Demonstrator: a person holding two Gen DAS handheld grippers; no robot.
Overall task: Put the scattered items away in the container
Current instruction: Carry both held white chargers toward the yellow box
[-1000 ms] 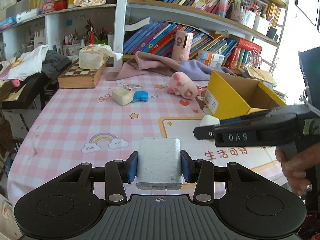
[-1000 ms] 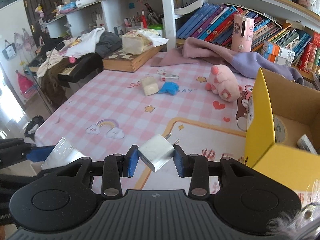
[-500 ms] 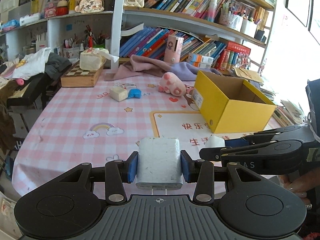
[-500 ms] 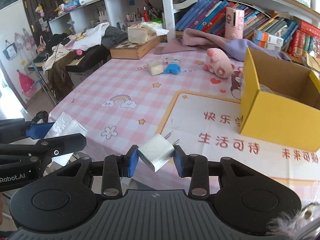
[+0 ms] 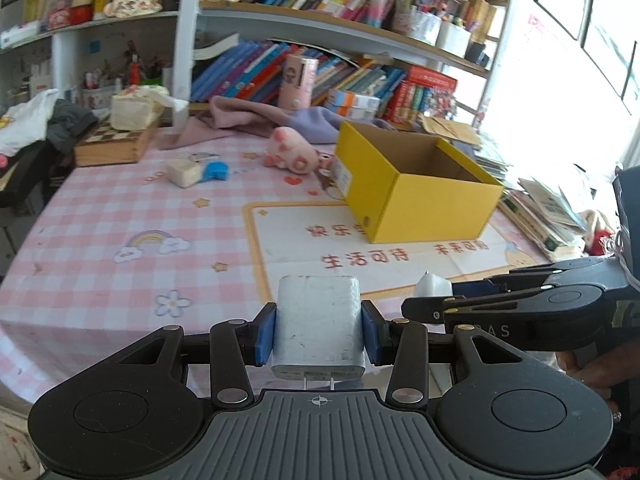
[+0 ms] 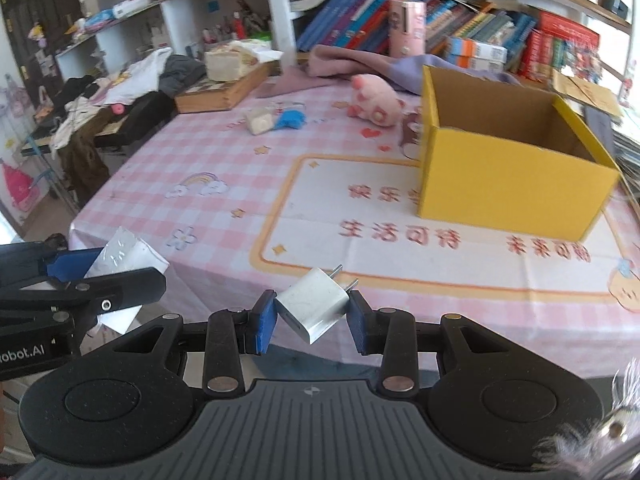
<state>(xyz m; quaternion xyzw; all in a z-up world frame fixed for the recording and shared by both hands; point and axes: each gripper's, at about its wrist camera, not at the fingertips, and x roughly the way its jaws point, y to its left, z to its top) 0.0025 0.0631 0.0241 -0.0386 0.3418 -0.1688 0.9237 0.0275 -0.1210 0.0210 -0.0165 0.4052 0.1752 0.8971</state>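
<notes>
The left gripper (image 5: 318,334) is squeezing a big white charger (image 5: 318,330) tight between its blue pads, and "Robot.AI" is showing on its side. The right gripper (image 6: 310,320), marked "DAS", is pinching a small white plug (image 6: 314,304) at a tilt. Both have pulled back from the yellow box (image 5: 420,196) to the near edge of the table (image 5: 100,216). The mat (image 6: 400,236) with red Chinese writing is lying bare between them and the box.
</notes>
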